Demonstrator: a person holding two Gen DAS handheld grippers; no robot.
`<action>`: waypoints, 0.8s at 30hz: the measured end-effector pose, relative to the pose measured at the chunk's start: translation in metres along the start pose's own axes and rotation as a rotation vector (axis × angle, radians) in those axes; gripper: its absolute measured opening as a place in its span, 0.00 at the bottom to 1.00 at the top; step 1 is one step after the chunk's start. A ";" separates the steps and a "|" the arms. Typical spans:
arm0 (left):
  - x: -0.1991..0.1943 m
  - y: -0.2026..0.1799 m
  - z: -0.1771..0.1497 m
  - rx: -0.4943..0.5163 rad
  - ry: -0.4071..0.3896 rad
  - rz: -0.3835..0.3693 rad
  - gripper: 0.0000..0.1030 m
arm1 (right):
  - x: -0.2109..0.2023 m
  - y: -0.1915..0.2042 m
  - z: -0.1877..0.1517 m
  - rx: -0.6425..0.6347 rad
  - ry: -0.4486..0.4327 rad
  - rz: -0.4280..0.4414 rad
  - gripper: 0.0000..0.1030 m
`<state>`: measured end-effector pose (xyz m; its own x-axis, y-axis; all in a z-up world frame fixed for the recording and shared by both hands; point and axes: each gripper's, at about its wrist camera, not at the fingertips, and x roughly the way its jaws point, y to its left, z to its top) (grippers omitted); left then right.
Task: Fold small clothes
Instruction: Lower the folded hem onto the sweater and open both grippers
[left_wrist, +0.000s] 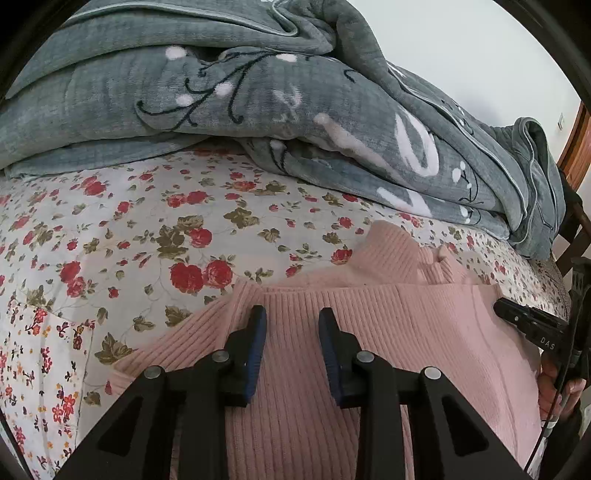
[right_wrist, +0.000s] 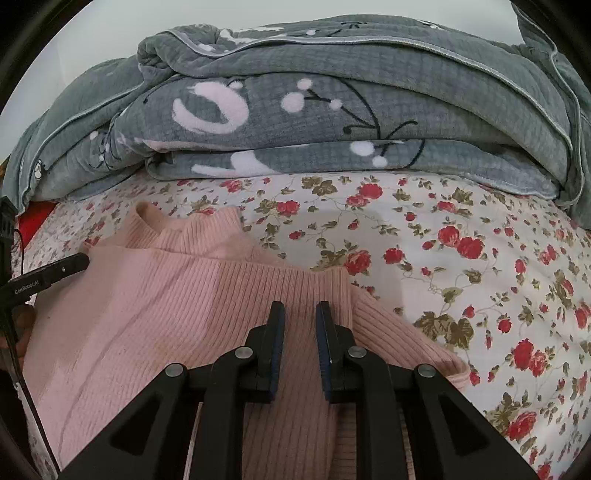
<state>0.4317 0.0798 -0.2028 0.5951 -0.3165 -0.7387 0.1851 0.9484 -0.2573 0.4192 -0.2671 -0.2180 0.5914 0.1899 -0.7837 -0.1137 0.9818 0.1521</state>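
A pink ribbed sweater (left_wrist: 369, 332) is laid on the near part of the floral bed sheet (left_wrist: 147, 221), in front of a grey blanket (left_wrist: 258, 92). The left hand-held gripper (left_wrist: 291, 317) and right hand-held gripper (right_wrist: 299, 312) are held above it, part open and empty. The knit is judged soft, light and stretchy; its side edges are best gripped.

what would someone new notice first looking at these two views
Probably the pink ribbed sweater spread on the rose-print sheet, with the left claw and right claw both open just above it. Behind it, a bulky grey blanket is heaped across the back of the bed.
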 end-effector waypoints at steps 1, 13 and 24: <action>0.000 0.000 0.000 -0.001 0.000 0.000 0.27 | 0.000 0.000 0.000 0.000 0.000 0.000 0.17; 0.001 -0.001 -0.001 0.008 0.001 -0.001 0.28 | 0.000 0.000 0.001 -0.004 0.003 -0.004 0.17; 0.002 -0.005 -0.002 0.031 -0.001 0.010 0.32 | -0.001 0.000 0.001 -0.002 0.001 0.005 0.20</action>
<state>0.4301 0.0749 -0.2042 0.5979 -0.3071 -0.7404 0.2030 0.9516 -0.2308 0.4195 -0.2671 -0.2170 0.5899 0.1949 -0.7836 -0.1186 0.9808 0.1546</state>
